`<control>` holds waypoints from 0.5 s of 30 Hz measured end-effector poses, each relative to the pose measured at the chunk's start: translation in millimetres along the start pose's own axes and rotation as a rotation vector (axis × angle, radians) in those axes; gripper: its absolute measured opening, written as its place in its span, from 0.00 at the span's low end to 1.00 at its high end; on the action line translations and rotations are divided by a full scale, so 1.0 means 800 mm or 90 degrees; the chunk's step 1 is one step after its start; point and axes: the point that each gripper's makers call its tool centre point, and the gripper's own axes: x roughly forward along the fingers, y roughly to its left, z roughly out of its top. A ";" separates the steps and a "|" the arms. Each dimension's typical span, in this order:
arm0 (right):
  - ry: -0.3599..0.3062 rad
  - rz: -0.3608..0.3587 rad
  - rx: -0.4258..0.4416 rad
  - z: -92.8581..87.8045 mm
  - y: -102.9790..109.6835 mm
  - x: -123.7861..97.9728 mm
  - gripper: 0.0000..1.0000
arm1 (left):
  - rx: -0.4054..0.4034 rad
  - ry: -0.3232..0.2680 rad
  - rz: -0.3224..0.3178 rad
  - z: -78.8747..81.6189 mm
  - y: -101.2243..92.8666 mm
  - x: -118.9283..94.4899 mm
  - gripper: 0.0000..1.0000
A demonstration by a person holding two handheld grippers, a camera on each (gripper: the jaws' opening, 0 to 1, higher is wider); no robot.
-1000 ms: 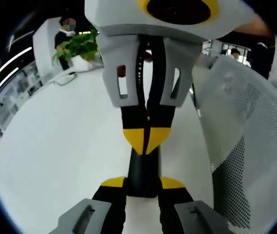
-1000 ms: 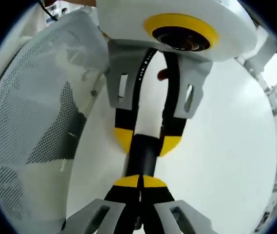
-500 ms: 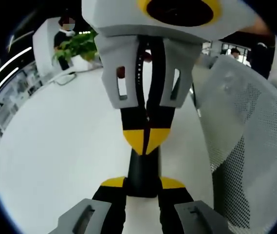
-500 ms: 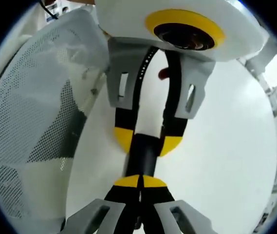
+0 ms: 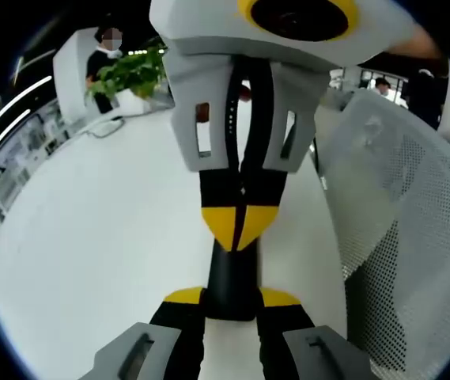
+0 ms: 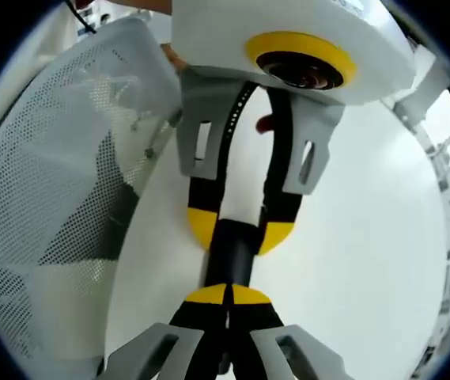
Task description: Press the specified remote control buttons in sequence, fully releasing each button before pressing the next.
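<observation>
Both views are brightly and evenly lit. The white table (image 5: 90,237) nearly washes out, with only faint soft shadows. In the left gripper view, 2 ceiling light strips (image 5: 11,107) glow at upper left. Fisheye bending curves the edges strongly. The near mesh chair back (image 6: 51,198) is slightly soft, and the background is blurry.

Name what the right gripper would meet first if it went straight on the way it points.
The black remote, directly ahead of the right gripper and clamped in the left gripper. The right gripper's closed tips seem to touch it, though depth is unclear.
</observation>
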 end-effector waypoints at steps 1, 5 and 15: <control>-0.002 0.002 0.001 0.001 0.001 0.000 0.00 | 0.000 0.000 0.000 0.000 0.000 0.000 0.24; -0.003 0.003 0.002 0.002 0.000 0.000 0.00 | 0.000 0.000 0.000 0.000 0.001 0.000 0.24; -0.048 -0.020 0.032 0.011 -0.013 -0.018 0.00 | 0.001 0.000 -0.002 0.000 0.001 0.000 0.24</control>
